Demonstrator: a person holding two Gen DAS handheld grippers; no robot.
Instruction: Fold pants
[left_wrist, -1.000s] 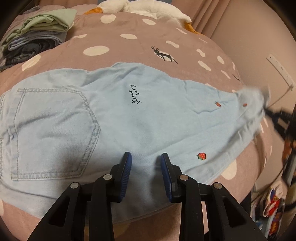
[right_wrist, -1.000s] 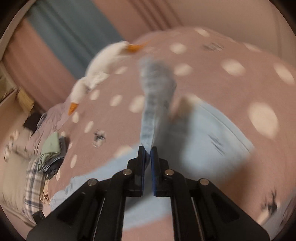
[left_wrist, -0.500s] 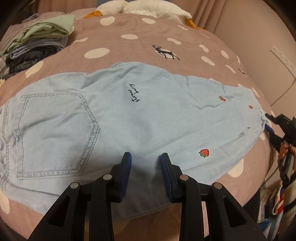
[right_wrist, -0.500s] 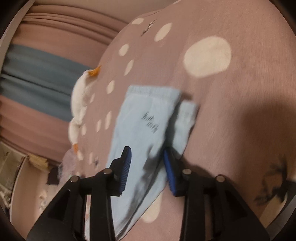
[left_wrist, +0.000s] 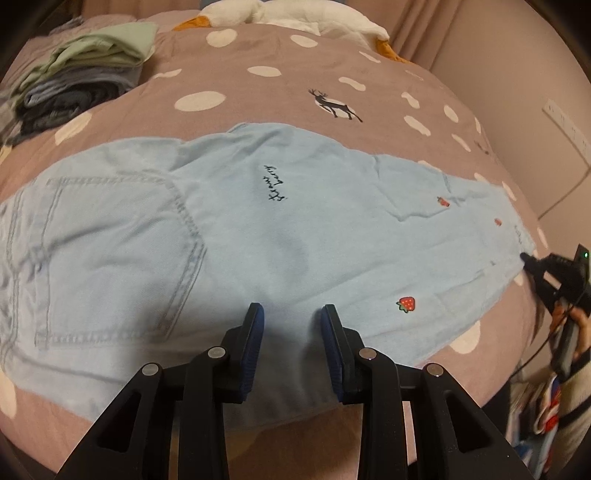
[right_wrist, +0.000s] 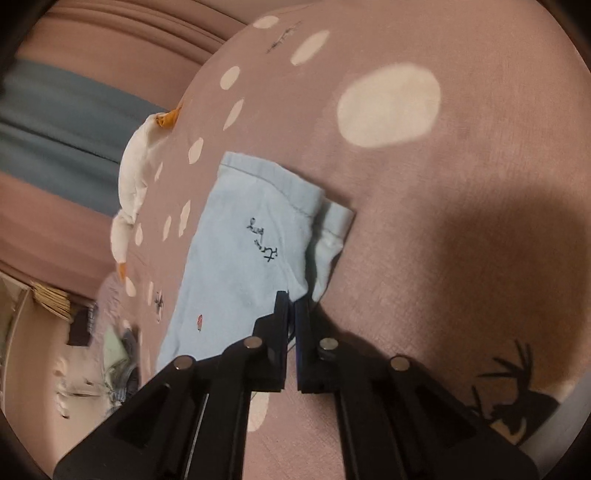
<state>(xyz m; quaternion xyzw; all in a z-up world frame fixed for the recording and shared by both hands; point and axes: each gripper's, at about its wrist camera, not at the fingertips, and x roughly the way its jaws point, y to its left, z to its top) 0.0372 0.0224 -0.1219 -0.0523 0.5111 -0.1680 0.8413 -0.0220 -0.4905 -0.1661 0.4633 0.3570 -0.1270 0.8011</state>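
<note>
The pants (left_wrist: 258, 229) lie flat across the middle of the bed (left_wrist: 258, 92), and bare bedspread runs open along their far side. A stack of folded clothes (left_wrist: 81, 81) blocks the far left corner, and a white plush goose (left_wrist: 295, 14) lies along the far edge. The right tool (left_wrist: 532, 263) sits at the hem end, beside the wall (left_wrist: 517, 92).

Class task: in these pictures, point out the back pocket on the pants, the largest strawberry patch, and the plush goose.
Back pocket (left_wrist: 110, 254), left wrist view, pocket middle.
Strawberry patch (left_wrist: 407, 304), left wrist view, red berry.
Plush goose (right_wrist: 135, 173), right wrist view, white body.
</note>
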